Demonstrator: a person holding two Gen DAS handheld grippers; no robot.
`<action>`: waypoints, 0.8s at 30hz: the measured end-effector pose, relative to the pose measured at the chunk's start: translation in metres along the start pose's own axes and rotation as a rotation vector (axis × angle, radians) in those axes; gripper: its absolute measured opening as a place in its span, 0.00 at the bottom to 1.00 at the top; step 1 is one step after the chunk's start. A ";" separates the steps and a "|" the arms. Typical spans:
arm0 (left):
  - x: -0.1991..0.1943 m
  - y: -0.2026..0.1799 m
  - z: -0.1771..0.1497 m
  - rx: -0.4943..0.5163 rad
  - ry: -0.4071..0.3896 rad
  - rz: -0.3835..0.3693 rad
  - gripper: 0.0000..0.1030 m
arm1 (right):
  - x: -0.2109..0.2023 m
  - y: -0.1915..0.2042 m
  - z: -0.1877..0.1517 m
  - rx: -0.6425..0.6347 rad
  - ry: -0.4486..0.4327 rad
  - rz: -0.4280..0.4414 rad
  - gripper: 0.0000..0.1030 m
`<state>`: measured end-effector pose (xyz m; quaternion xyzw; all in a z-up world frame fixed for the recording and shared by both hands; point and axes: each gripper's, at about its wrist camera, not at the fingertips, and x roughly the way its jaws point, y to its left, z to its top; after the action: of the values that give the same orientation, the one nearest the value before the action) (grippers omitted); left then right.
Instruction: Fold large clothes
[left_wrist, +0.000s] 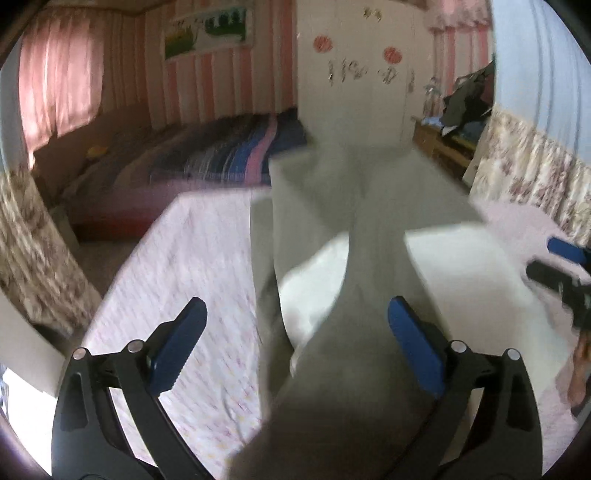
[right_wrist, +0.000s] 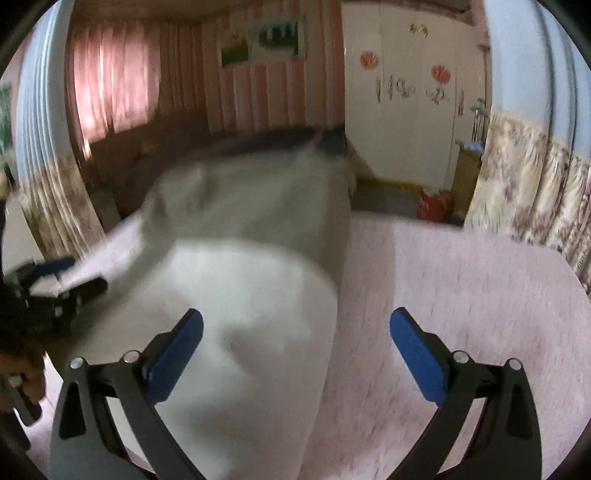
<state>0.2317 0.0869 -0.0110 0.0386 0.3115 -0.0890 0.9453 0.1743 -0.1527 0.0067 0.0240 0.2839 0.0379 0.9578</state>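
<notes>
Pale grey garment (left_wrist: 369, 229) sprawled down the middle of the pink patterned table cover (left_wrist: 177, 280), its far end draped off the back edge, all of it blurred. Left gripper (left_wrist: 297, 345) spread wide, blue pads either side of a cloth fold, clamping nothing. Right gripper (right_wrist: 295, 350) gaping too, over the garment's right edge. Striped bed (left_wrist: 236, 155) beyond, white wardrobe (right_wrist: 406, 110) behind.

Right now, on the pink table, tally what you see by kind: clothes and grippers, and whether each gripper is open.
Clothes: 1, the pale grey garment spread on the pink table cover.
Grippers: 2, the left gripper and the right gripper, both open and empty.
Total: 3
</notes>
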 end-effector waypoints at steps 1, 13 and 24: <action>-0.007 0.000 0.011 0.023 -0.024 0.006 0.95 | 0.002 -0.004 0.015 -0.016 -0.019 -0.013 0.98; 0.077 -0.003 0.105 0.108 -0.077 0.055 0.97 | 0.096 -0.007 0.066 -0.129 -0.067 -0.101 0.98; 0.186 -0.005 0.066 0.116 0.175 0.126 0.97 | 0.190 -0.008 0.053 -0.172 0.175 -0.078 0.98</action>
<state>0.4158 0.0470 -0.0687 0.1203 0.3842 -0.0435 0.9143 0.3632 -0.1458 -0.0523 -0.0728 0.3626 0.0267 0.9287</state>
